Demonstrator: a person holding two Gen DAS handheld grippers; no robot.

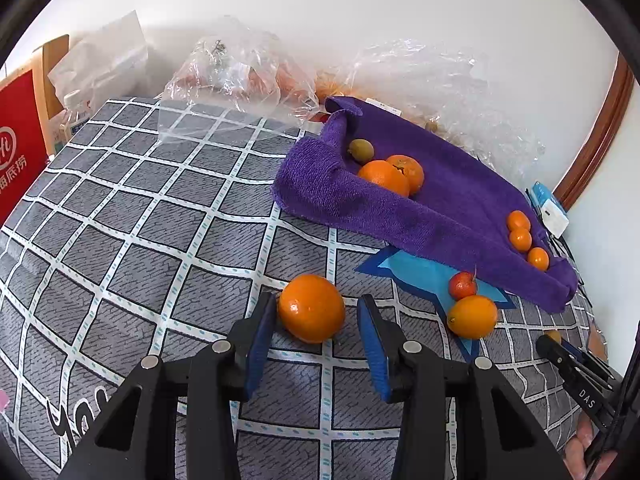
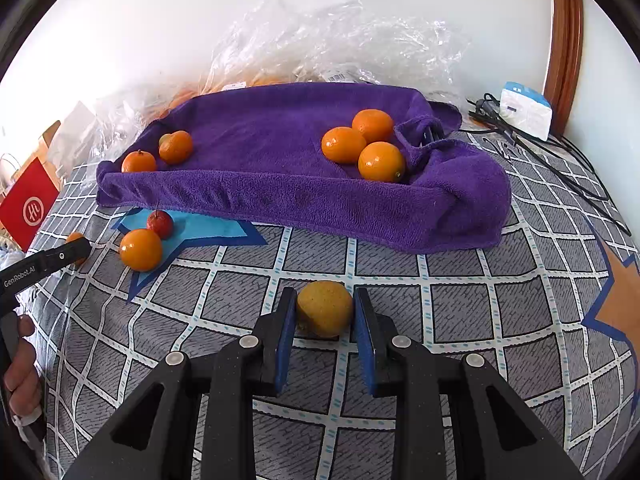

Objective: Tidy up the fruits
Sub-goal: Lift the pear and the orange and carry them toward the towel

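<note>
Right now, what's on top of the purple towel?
On the purple towel: three oranges at one end; at the other, two tangerines and a greenish fruit. Whatever lies under it is covered.

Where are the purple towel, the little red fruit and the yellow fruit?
purple towel [image 2: 260, 196], right wrist view, its front fold.
little red fruit [image 2: 160, 224], right wrist view, its middle.
yellow fruit [image 2: 325, 308], right wrist view, its middle.
</note>
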